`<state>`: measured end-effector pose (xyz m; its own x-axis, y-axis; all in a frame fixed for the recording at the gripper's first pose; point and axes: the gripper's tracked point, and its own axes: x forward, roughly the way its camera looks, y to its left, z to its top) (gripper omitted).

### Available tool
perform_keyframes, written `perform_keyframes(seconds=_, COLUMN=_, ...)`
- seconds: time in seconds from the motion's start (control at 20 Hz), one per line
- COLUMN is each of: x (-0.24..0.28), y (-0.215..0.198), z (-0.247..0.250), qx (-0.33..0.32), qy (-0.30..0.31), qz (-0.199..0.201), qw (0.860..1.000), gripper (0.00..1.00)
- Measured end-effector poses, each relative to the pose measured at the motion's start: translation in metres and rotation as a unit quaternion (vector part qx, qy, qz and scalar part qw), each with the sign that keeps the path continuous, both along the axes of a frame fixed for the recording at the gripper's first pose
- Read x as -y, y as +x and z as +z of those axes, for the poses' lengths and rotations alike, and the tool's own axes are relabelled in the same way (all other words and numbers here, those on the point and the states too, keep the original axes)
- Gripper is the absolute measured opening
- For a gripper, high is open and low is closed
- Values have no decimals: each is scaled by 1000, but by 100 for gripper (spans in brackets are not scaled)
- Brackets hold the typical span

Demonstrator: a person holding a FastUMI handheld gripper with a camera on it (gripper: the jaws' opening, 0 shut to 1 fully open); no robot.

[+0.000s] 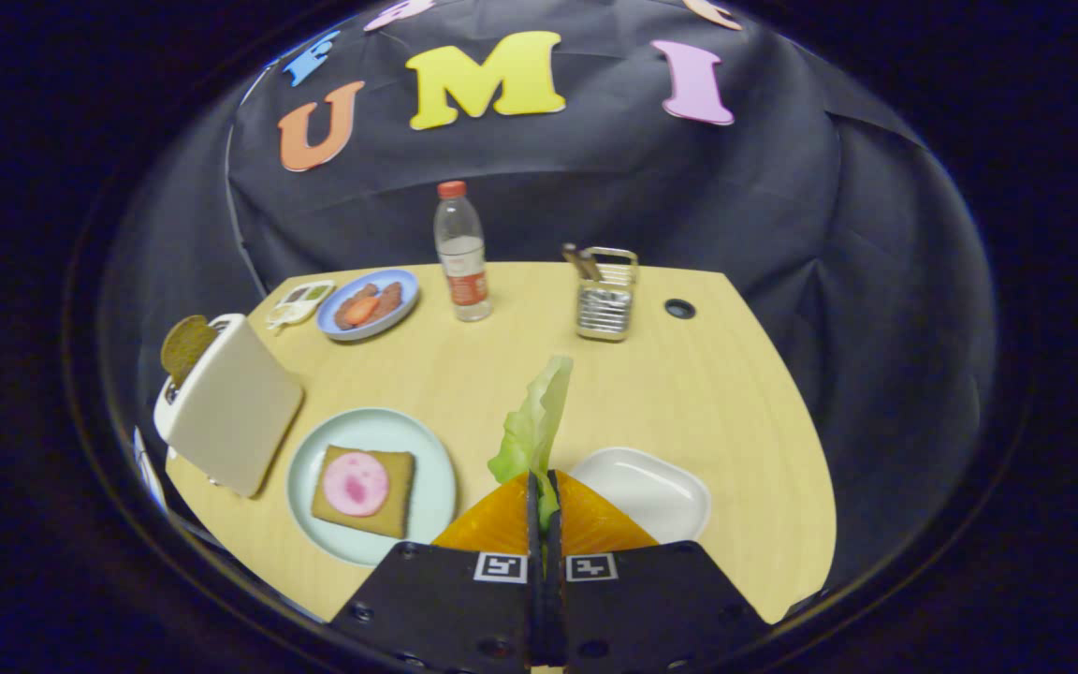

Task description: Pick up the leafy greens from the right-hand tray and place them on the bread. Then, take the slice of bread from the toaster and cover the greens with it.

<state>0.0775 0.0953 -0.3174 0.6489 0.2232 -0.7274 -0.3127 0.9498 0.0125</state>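
My gripper [544, 496] has its 2 fingers pressed together on the stem end of the leafy greens [536, 426], and the leaf stands up out of the pinch, lifted above the wooden table [726, 393] and leaning slightly toward 1 o'clock.

Just beyond my fingers at 2 o'clock lies the white tray [647, 489], with nothing in it. At 10 o'clock from my fingers sits a pale blue plate [314, 468] carrying a square slice of bread [394, 505], and a round pink slice of ham [356, 484] lies flat on top of that bread. The greens I hold are beside this plate, not over it.

Further out at 9 to 10 o'clock stands the white toaster [230, 412], close to the plate's rim, with a brown slice of toast [185, 346] sticking up out of its slot.

Farther across the table, at 11 o'clock, a small blue dish [403, 304] holds reddish pieces of food [369, 304], and a little white packet-like thing [296, 304] lies just beside it; I cannot tell what it is. At 12 o'clock stands a clear water bottle [461, 253] with a red cap. At 1 o'clock a metal wire holder [606, 298] stands upright with something brown poking out of it, and a round dark hole [679, 308] in the tabletop lies just beside it.
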Motion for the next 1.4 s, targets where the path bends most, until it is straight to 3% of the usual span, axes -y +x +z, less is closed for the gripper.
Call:
perform_keyframes(seconds=0.3, x=-105, y=-42, z=0, qx=-38, qy=36, qz=71, qw=996, gripper=0)
perform_keyframes(seconds=0.5, x=-151, y=-66, z=-19, qx=-91, qy=73, qz=84, qw=990, gripper=0)
perform_keyframes(seconds=0.65, x=-161, y=-66, z=-39, qx=-115, qy=78, qz=66, qw=988, gripper=1)
perform_keyframes(seconds=0.85, x=-139, y=-40, z=-67, qx=-111, qy=24, qz=13, qw=993, gripper=1)
perform_keyframes(seconds=1.1, x=-129, y=-24, z=-79, qx=-107, qy=-7, qz=-7, qw=994, gripper=1)
perform_keyframes(seconds=1.2, x=-124, y=-15, z=-78, qx=-91, qy=-27, qz=-10, qw=995, gripper=8)
perform_keyframes(seconds=1.25, x=-125, y=-11, z=-77, qx=-84, qy=-31, qz=-8, qw=996, gripper=17)
perform_keyframes(seconds=1.3, x=-126, y=-9, z=-74, qx=-77, qy=-32, qz=-6, qw=996, gripper=16)
perform_keyframes(seconds=1.4, x=-125, y=-11, z=-67, qx=-67, qy=-44, qz=-5, qw=997, gripper=30)
